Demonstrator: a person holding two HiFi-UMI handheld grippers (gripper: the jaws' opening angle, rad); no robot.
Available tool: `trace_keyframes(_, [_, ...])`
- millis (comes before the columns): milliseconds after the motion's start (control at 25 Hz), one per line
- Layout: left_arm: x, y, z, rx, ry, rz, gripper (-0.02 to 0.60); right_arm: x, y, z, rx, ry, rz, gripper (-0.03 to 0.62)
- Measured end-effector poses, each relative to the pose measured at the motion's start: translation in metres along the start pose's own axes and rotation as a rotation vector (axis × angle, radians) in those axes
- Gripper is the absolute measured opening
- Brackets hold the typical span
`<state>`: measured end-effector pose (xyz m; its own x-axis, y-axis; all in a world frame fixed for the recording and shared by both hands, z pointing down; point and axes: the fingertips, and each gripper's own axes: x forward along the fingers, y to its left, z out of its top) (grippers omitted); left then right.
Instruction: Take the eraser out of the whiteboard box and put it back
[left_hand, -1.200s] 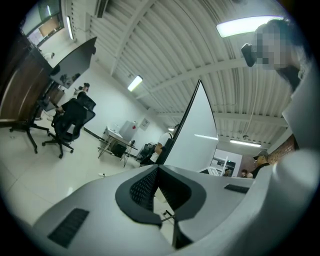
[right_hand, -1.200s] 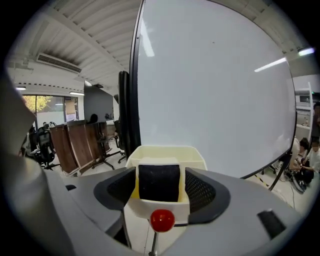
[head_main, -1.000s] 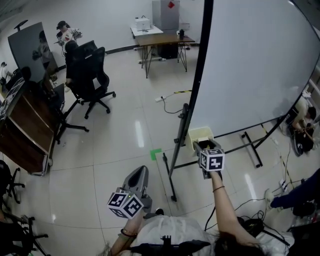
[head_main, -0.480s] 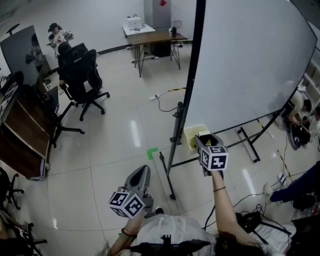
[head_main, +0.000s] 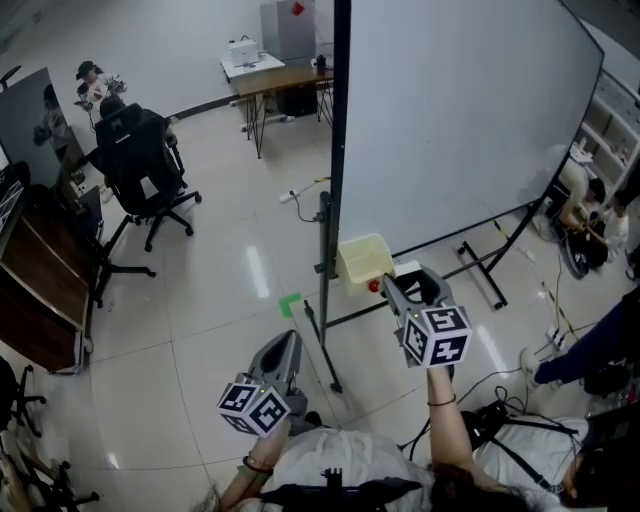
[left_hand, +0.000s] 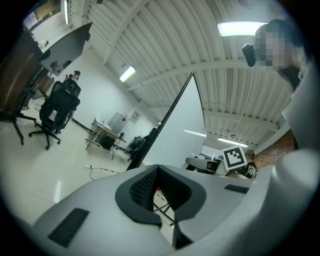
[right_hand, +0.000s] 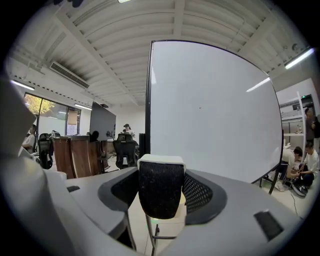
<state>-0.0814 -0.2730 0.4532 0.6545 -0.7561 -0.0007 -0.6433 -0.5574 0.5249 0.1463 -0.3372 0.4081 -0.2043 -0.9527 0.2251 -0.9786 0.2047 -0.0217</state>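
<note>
Seen from above, right hand-held gripper (head_main: 402, 286) pinching black felt rectangular eraser with white back (right_hand: 160, 192), just beside pale yellow plastic whiteboard box (head_main: 362, 258) at its 4 o'clock, left hand-held gripper (left_hand: 158, 201) pressed together, empty, at 7 o'clock.
</note>
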Motion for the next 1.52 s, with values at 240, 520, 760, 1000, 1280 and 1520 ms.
trace_keyframes(240, [-0.013,-0.039,-0.031,-0.005,0.024,-0.025,-0.014,-0.074,0.002,-0.024,0.026,0.002,-0.014,0.272])
trace_keyframes(520, [-0.040,-0.089,-0.069,-0.011,0.059,-0.055,-0.014,-0.145,0.011,-0.071,0.076,0.049,-0.018,0.272])
trace_keyframes(760, [-0.077,-0.119,-0.092,-0.008,0.070,-0.063,-0.014,-0.191,0.045,-0.104,0.100,0.083,0.036,0.272])
trace_keyframes(1000, [-0.125,-0.122,-0.104,-0.002,0.052,-0.035,-0.014,-0.211,0.073,-0.119,0.098,0.082,0.094,0.272])
trace_keyframes(1280, [-0.167,-0.116,-0.105,0.012,0.039,0.019,-0.014,-0.222,0.099,-0.124,0.093,0.090,0.147,0.272])
trace_keyframes(1520, [-0.161,-0.134,-0.113,0.057,0.092,-0.027,-0.014,-0.230,0.097,-0.124,0.096,0.090,0.141,0.272])
